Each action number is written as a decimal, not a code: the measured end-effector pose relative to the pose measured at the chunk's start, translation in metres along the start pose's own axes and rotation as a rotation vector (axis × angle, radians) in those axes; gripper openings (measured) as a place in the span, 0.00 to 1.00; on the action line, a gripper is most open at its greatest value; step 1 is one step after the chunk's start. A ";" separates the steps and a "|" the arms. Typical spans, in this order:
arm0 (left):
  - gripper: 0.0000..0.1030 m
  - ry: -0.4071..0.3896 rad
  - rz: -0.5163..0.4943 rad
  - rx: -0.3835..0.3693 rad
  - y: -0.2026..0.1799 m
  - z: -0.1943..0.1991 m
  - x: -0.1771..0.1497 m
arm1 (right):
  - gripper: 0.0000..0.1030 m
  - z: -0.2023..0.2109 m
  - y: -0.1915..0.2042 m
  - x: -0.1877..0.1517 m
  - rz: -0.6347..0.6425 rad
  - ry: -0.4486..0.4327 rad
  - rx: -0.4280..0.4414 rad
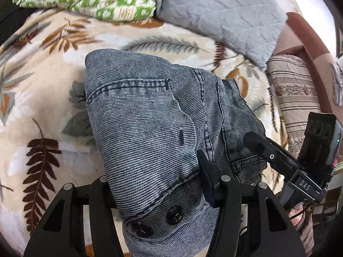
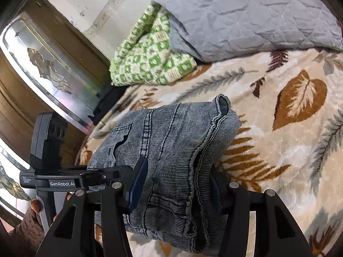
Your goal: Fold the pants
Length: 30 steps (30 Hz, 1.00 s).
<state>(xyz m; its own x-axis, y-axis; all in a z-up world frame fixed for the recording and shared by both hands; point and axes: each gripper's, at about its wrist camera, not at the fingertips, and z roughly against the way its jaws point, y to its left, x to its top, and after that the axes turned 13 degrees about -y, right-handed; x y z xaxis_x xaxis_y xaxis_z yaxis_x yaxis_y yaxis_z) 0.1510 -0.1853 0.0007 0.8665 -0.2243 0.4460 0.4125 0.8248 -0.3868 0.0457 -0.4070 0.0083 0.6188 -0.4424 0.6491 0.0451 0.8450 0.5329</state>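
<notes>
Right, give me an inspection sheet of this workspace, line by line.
Surface: cream leaf-print fleece blanket on a bed.
Job's things: grey-blue corduroy-denim pants, bunched in a thick fold, gripped at both ends.
Clutter: green-and-white checked blanket; grey quilted cover; striped beige pillow.
Grippers: left gripper and right gripper, fingers shut on the pants.
Cables: nothing seen.
Surroundings: wooden door with patterned glass; white wall.
</notes>
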 end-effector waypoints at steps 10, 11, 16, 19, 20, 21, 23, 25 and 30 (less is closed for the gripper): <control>0.64 0.003 -0.052 0.037 0.007 -0.024 -0.012 | 0.53 -0.023 -0.034 -0.020 -0.013 0.040 -0.059; 0.68 0.005 -0.048 0.037 0.010 -0.027 -0.014 | 0.53 -0.024 -0.038 -0.023 -0.013 0.049 -0.067; 0.87 -0.002 -0.042 0.052 0.019 -0.036 -0.016 | 0.68 -0.030 -0.053 -0.032 -0.013 0.063 -0.107; 0.93 0.010 -0.001 0.053 0.028 -0.039 -0.017 | 0.69 -0.030 -0.053 -0.033 -0.007 0.069 -0.116; 0.93 0.012 0.028 0.054 0.031 -0.035 -0.018 | 0.70 -0.028 -0.050 -0.032 -0.008 0.069 -0.128; 0.92 0.009 0.038 0.057 0.032 -0.031 -0.018 | 0.72 -0.025 -0.048 -0.030 -0.009 0.067 -0.139; 0.92 -0.018 0.034 0.072 0.029 -0.016 -0.020 | 0.72 -0.013 -0.042 -0.028 -0.010 0.057 -0.159; 0.92 -0.058 0.010 0.106 0.023 0.002 -0.027 | 0.77 0.001 -0.035 -0.027 -0.004 0.055 -0.180; 0.93 -0.107 -0.097 0.289 -0.003 0.031 -0.059 | 0.97 0.033 -0.007 -0.045 0.110 0.112 -0.356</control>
<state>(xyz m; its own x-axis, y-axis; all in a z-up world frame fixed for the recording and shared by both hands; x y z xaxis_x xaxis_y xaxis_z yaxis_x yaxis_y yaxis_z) 0.0903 -0.1588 0.0003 0.7861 -0.2660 0.5579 0.3816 0.9189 -0.0996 -0.0081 -0.4030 -0.0062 0.7157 -0.3244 0.6185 0.2307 0.9457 0.2290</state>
